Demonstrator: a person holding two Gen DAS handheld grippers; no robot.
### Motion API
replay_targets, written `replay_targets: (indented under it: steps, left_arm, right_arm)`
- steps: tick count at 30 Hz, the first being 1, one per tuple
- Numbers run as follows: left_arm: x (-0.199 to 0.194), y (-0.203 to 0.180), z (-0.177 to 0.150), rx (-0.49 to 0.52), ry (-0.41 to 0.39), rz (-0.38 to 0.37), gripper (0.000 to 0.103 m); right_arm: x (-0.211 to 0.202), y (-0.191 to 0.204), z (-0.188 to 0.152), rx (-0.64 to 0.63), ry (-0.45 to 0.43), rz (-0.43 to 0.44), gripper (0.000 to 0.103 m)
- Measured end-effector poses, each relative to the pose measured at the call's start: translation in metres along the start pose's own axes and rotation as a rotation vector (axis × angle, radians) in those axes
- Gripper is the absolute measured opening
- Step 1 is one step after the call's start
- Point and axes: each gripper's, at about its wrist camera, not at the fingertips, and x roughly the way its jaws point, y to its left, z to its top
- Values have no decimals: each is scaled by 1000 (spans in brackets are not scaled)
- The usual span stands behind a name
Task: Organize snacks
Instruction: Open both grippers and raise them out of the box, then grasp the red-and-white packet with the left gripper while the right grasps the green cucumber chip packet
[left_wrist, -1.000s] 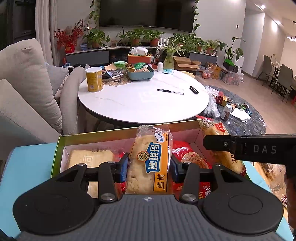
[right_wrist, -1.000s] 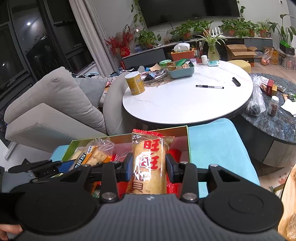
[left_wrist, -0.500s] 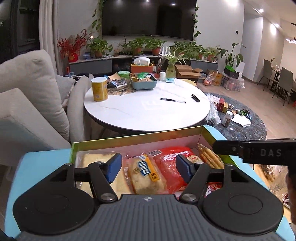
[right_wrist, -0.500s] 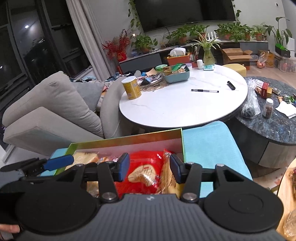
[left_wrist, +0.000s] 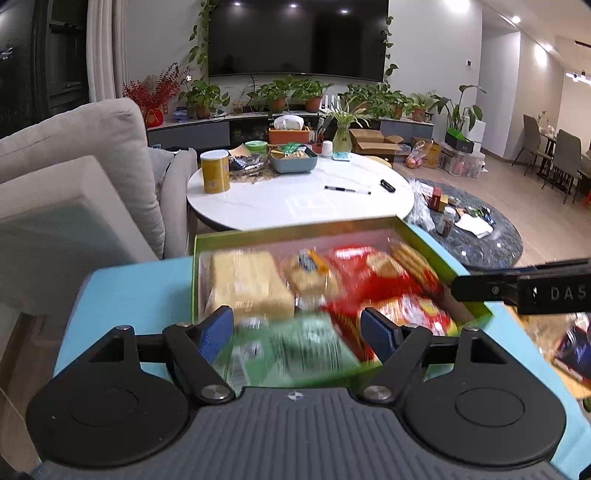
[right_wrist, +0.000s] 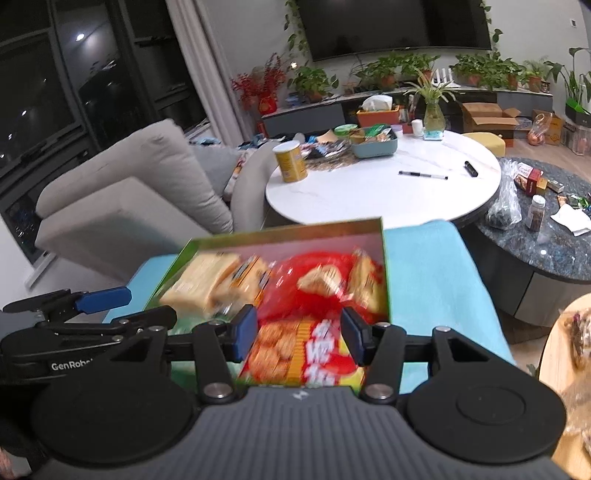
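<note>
A green-rimmed box (left_wrist: 295, 230) on a light blue stool (left_wrist: 129, 295) holds several snack packets: a pale cake pack (left_wrist: 251, 288), a yellow pastry pack (left_wrist: 310, 273), a red bag (left_wrist: 369, 273) and a cracker pack (left_wrist: 410, 258). My left gripper (left_wrist: 295, 332) hovers over the box's near edge, jaws opening, above a blurred green packet (left_wrist: 291, 350) that no pad touches. My right gripper (right_wrist: 299, 332), jaws also opening, hangs over a red-and-yellow cracker packet (right_wrist: 295, 354) lying in the box (right_wrist: 288, 230), pads clear of it. In the right wrist view the left gripper's blue finger (right_wrist: 103, 299) shows at the left.
Behind the box stands a round white table (left_wrist: 295, 206) with a yellow can (left_wrist: 214, 171), a pen (left_wrist: 347, 190) and a teal tray (left_wrist: 293, 162). A grey sofa (left_wrist: 74, 177) is at the left. A dark marble table (right_wrist: 546, 236) with small items sits at the right.
Both grippers let go of the upright packets they held, which now lie in the box. Both jaws opened and both hands drew back toward the box's near edge.
</note>
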Motion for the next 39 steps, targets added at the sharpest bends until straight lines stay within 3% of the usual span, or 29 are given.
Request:
replay_targets:
  steps: [7, 14, 23, 30, 32, 34, 39]
  left_arm:
    - [-25, -5, -40, 41, 49, -5, 77]
    - [-17, -11, -81, 80, 143, -1, 77]
    - [-5, -12, -96, 71, 185, -30, 76]
    - [4, -10, -100, 40, 204, -61, 63]
    - [4, -11, -100, 44, 208, -74, 57]
    - [4, -11, -102, 44, 216, -100, 43]
    - [0, -6, -102, 43, 211, -110, 41]
  right_arm:
    - [-15, 12, -22, -10, 17, -19, 59]
    - [-22, 18, -43, -5, 44, -24, 61]
    - [-18, 21, -60, 3, 84, -35, 62]
    - [-9, 22, -65, -1, 110, -35, 63]
    - [-4, 21, -67, 2, 123, -38, 64]
    - [1, 20, -69, 5, 137, -38, 65]
    - [15, 22, -74, -2, 168, -53, 72]
